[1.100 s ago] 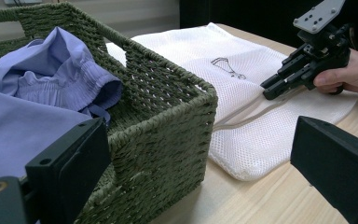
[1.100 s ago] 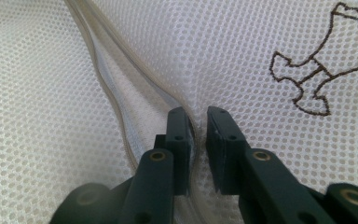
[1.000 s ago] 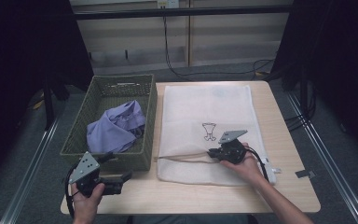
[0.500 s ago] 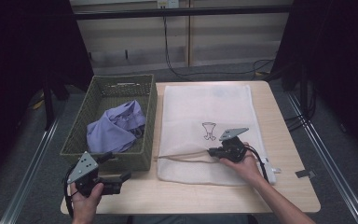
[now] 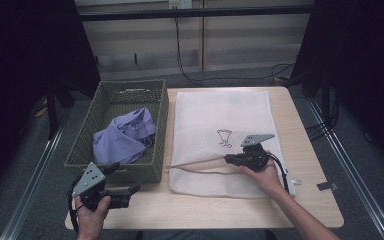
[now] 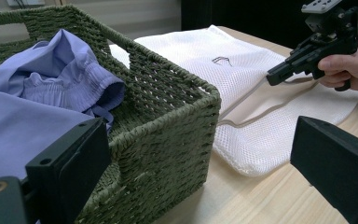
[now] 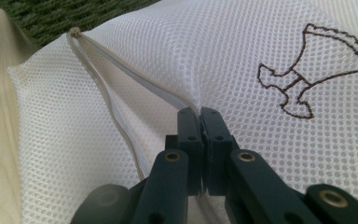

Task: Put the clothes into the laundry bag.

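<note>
Pinching mesh bag, hand-held gripper

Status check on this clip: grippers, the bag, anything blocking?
Right gripper shut on mesh bag edge, lifting the opening. Left gripper open, beside the basket. Purple garment in basket. Nothing between basket and bag.

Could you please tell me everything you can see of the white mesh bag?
The white mesh bag lies flat on the wooden table, right of the green wicker basket. It looks like fine netting with a small brown embroidered emblem. Its zipped edge is parted, and the right tongs pinch and lift the upper layer there.
</note>
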